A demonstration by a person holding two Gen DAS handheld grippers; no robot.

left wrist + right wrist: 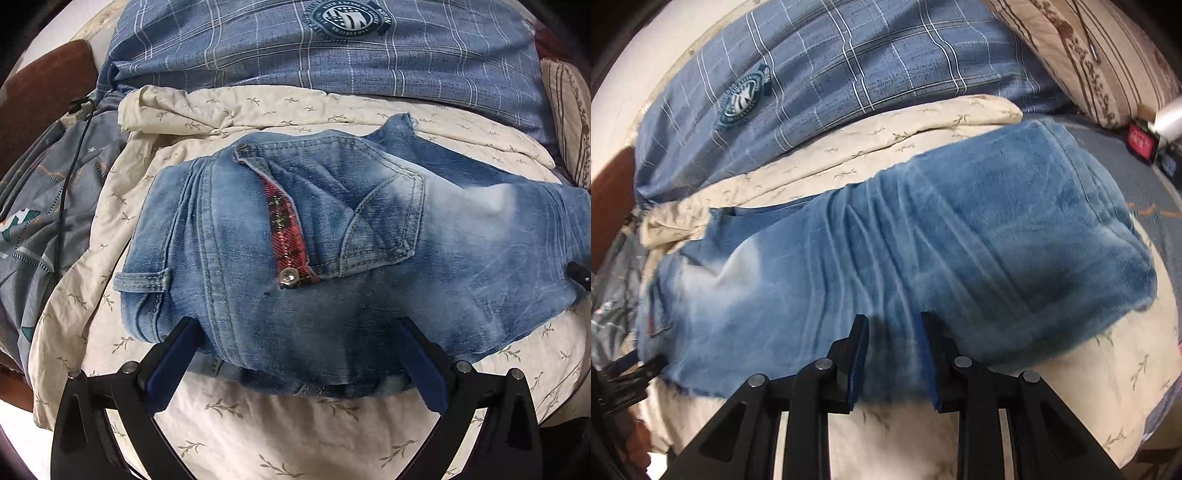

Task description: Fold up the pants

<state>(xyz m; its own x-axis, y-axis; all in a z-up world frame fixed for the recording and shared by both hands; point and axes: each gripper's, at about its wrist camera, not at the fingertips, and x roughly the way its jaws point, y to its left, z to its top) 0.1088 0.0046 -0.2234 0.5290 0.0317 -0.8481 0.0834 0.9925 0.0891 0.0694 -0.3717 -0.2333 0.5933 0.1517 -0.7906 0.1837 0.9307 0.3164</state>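
Note:
The pants are faded blue jeans (332,236), lying folded on a cream leaf-print sheet (258,424). The left wrist view shows the waist end, with a back pocket (388,221) and a red plaid fly lining (286,225) with a metal button. My left gripper (299,332) is open wide, its jaws astride the near edge of the jeans. The right wrist view shows the leg part of the jeans (923,240). My right gripper (894,325) is partly open, its fingers over the near edge of the denim, with cloth between them but not clamped.
A blue plaid quilt (295,55) with a round badge lies behind the jeans. A grey patterned cover (44,206) and a black cable (68,177) lie at left. A striped pillow (1089,55) is at far right. My other gripper's tip (578,275) shows at the right edge.

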